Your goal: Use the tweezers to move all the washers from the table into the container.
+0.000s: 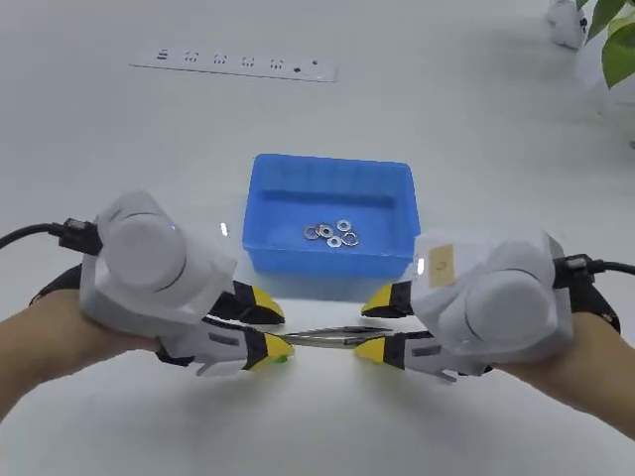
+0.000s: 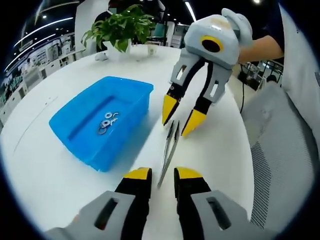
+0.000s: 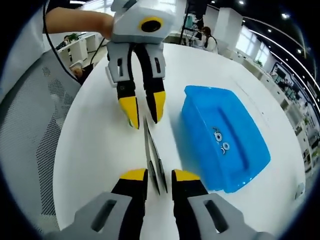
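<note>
- Container (image 1: 266, 220): blue rectangular tub, open top, standing on the white table (image 1: 476, 119); it is the reference for every place below.
- Washers (image 1: 332, 234): a small cluster of silvery rings lying on the floor of the container, toward its right half in the head view.
- Tweezers (image 1: 322, 338): slim metal pair lying flat on the table just in front of the container's near wall, roughly parallel to that wall. The two arms spread toward the right gripper's end and close to a single end at the left gripper.
- Left gripper (image 1: 263, 324): in front of the container's near left corner, pointing right. Its yellow-tipped jaws are partly parted with the closed end of the tweezers in the gap. Whether either jaw touches the metal cannot be told.
- Right gripper (image 1: 379, 323): in front of the container's near right corner, pointing left and facing the other gripper. Its jaws are likewise partly parted, straddling the spread end of the tweezers, and contact cannot be told.
- Power strip (image 1: 233, 62): white, flat on the table, well beyond the container's far wall.
- Potted plant (image 2: 122, 25): green leaves, beyond the container at the table's far edge.
</note>
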`<state>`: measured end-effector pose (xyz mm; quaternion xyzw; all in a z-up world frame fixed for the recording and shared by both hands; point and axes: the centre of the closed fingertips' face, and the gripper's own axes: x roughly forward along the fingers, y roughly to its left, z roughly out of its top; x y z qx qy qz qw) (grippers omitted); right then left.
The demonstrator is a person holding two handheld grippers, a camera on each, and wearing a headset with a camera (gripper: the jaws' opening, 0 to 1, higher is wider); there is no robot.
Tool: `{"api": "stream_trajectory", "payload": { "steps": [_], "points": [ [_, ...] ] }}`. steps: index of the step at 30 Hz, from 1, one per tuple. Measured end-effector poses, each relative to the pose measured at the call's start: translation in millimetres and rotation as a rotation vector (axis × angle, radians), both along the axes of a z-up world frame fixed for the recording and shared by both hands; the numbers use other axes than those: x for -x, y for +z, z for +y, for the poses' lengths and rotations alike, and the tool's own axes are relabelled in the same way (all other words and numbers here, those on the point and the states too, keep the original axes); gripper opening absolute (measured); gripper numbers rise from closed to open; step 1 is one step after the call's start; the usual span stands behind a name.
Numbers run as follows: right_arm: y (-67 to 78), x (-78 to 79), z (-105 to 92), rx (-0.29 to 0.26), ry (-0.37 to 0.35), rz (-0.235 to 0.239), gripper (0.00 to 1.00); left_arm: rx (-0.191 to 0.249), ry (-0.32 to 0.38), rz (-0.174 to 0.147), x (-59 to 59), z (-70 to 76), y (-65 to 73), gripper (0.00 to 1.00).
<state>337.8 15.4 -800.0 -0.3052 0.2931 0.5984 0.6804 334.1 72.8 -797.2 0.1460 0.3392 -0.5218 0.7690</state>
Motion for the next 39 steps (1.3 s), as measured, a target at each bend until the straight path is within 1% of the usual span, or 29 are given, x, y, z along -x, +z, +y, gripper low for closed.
{"api": "stream_trajectory", "payload": {
  "steps": [2, 4, 6, 7, 8, 9, 10, 11, 12, 13, 15, 16, 17, 18, 19, 20, 21, 22, 23, 24, 26, 27, 28, 30, 31, 33, 35, 37, 39],
  "points": [
    [5.9, -2.2, -6.3, -0.011, -0.025, -0.003, 0.21, 0.034, 0.057, -0.018, -4.3, 5.1, 10.6, 0.23],
    [13.2, -5.7, -15.6, -0.018, -0.059, -0.019, 0.21, 0.068, 0.117, -0.04, -8.1, 11.0, 21.3, 0.26],
    [28.3, -11.1, -20.3, -0.077, -0.125, -0.039, 0.21, 0.109, 0.173, -0.074, -10.8, 17.3, 32.9, 0.27],
    [40.4, -13.5, -21.4, -0.134, -0.173, -0.037, 0.21, 0.131, 0.211, -0.085, -11.0, 21.9, 39.1, 0.27],
    [48.4, -14.3, -22.8, -0.17, -0.205, -0.03, 0.21, 0.139, 0.226, -0.086, -10.9, 23.6, 41.2, 0.28],
    [59.2, -14.6, -25.5, -0.213, -0.234, -0.028, 0.21, 0.166, 0.297, -0.109, -15.3, 30.8, 48.9, 0.3],
    [63.6, -14.4, -28.7, -0.224, -0.242, -0.035, 0.22, 0.185, 0.367, -0.126, -17.6, 38.0, 56.9, 0.31],
    [66.1, -12.1, -35.0, -0.22, -0.24, -0.046, 0.24, 0.204, 0.387, -0.134, -16.7, 39.9, 62.8, 0.31],
    [65.5, -10.3, -38.4, -0.216, -0.245, -0.049, 0.27, 0.223, 0.392, -0.16, -13.5, 41.3, 70.8, 0.33],
    [65.2, -9.0, -41.7, -0.215, -0.254, -0.051, 0.29, 0.222, 0.396, -0.176, -11.4, 43.1, 73.8, 0.35],
    [63.9, -1.7, -47.3, -0.222, -0.274, -0.027, 0.33, 0.224, 0.405, -0.181, -3.6, 44.0, 77.6, 0.43],
    [65.3, 4.1, -48.2, -0.237, -0.277, -0.01, 0.36, 0.242, 0.405, -0.192, -1.3, 43.1, 81.4, 0.46],
    [67.1, 8.6, -47.3, -0.251, -0.271, 0.002, 0.39, 0.285, 0.417, -0.206, 0.7, 41.0, 88.7, 0.48],
    [69.1, 15.7, -45.3, -0.269, -0.264, 0.033, 0.44, 0.303, 0.413, -0.193, 4.7, 38.8, 91.4, 0.51],
    [69.8, 18.1, -44.7, -0.274, -0.261, 0.042, 0.48, 0.358, 0.395, -0.209, 8.5, 32.3, 100.9, 0.53],
    [72.0, 22.3, -43.7, -0.28, -0.254, 0.052, 0.51, 0.384, 0.374, -0.217, 12.4, 28.1, 106.5, 0.55],
    [73.7, 25.1, -42.6, -0.285, -0.245, 0.054, 0.55, 0.418, 0.363, -0.202, 17.9, 22.6, 112.4, 0.6],
    [76.0, 28.0, -41.4, -0.283, -0.226, 0.046, 0.57, 0.421, 0.349, -0.195, 21.3, 19.9, 114.0, 0.66],
    [77.8, 28.6, -40.9, -0.281, -0.215, 0.035, 0.6, 0.419, 0.322, -0.205, 25.0, 15.7, 116.9, 0.72],
    [79.8, 29.0, -40.4, -0.282, -0.209, 0.028, 0.64, 0.415, 0.312, -0.206, 26.5, 14.4, 117.3, 0.79],
    [84.9, 28.2, -39.3, -0.285, -0.195, 0.006, 0.69, 0.343, 0.263, -0.199, 33.6, 12.1, 111.6, 0.86],
    [87.6, 25.4, -39.5, -0.281, -0.196, -0.013, 0.72, 0.305, 0.226, -0.212, 37.3, 11.2, 109.8, 0.88],
    [88.8, 24.0, -39.9, -0.28, -0.193, -0.021, 0.75, 0.289, 0.222, -0.223, 37.5, 11.6, 109.9, 0.9],
    [92.7, 20.4, -40.8, -0.279, -0.192, -0.041, 0.8, 0.285, 0.218, -0.213, 40.0, 11.7, 111.2, 0.98],
    [94.9, 19.2, -40.9, -0.282, -0.191, -0.049, 0.82, 0.276, 0.211, -0.213, 41.4, 13.2, 111.9, 1.0],
    [100.5, 18.9, -40.9, -0.291, -0.185, -0.053, 0.85, 0.262, 0.203, -0.204, 42.5, 15.3, 112.8, 0.99],
    [100.9, 19.6, -39.9, -0.296, -0.179, -0.049, 0.89, 0.251, 0.203, -0.192, 42.1, 17.2, 113.8, 0.99],
    [99.3, 21.1, -39.7, -0.295, -0.171, -0.041, 0.94, 0.244, 0.198, -0.204, 41.6, 18.8, 118.6, 0.99],
    [96.5, 23.9, -40.6, -0.281, -0.162, -0.035, 0.96, 0.235, 0.195, -0.223, 40.2, 20.9, 123.4, 0.99]
  ]
}}
